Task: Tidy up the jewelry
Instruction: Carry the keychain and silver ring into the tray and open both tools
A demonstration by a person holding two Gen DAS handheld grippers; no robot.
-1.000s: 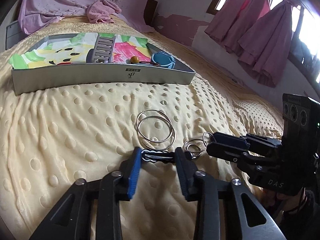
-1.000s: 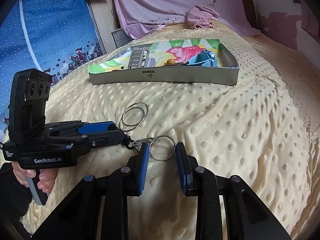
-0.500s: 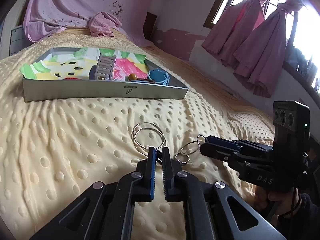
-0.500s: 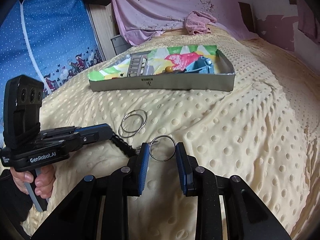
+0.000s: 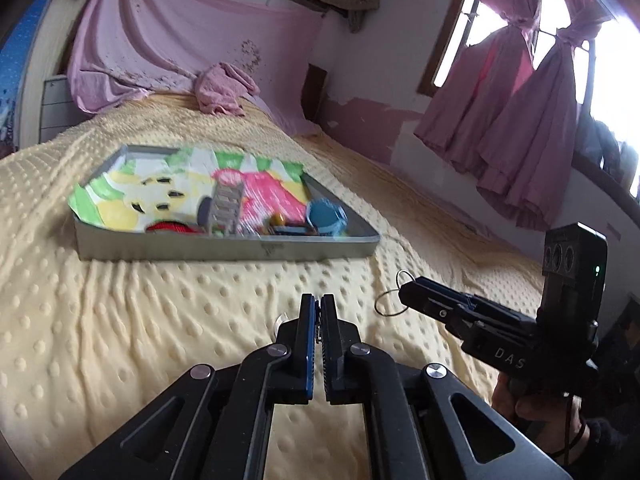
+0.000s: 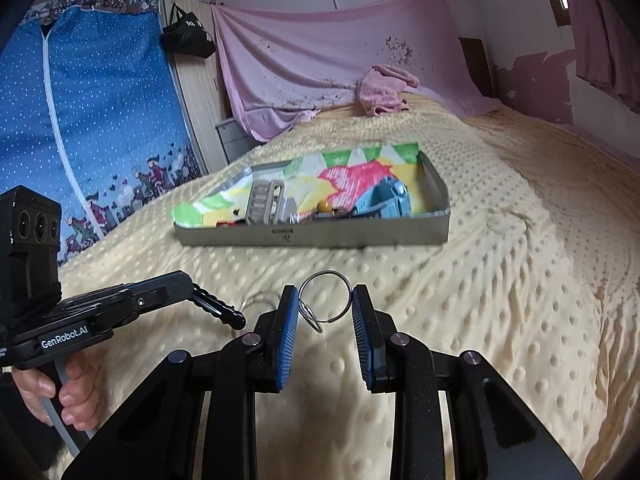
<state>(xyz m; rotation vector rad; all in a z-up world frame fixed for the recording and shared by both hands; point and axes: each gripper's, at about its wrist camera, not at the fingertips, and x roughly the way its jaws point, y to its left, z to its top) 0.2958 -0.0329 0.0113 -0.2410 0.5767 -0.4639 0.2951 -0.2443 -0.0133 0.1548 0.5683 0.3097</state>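
My left gripper (image 5: 319, 300) is shut on a black clip (image 6: 218, 307), which sticks out of its tips in the right wrist view; the gripper (image 6: 188, 286) is lifted off the bed. My right gripper (image 6: 325, 300) holds a large silver ring (image 6: 325, 298) between its pads, with smaller rings (image 6: 310, 314) hanging from it; the jaws are partly closed on it. In the left wrist view the ring (image 5: 390, 300) shows at the right gripper's tip (image 5: 406, 292). Two silver hoops (image 6: 260, 302) lie on the yellow blanket. A grey tray (image 5: 224, 246) holds other pieces.
The tray (image 6: 312, 236) has a colourful liner, a grey comb-like holder (image 5: 226, 206), a blue round box (image 5: 324, 216), a red item (image 5: 168, 227) and an orange bead (image 6: 326, 206). A pink cloth (image 5: 224, 88) lies at the bed's head. Pink curtains (image 5: 520, 128) hang on the right.
My left gripper closed on the black clip and lifted it. My right gripper rose with the silver rings. Both moved up from the blanket, toward the tray.
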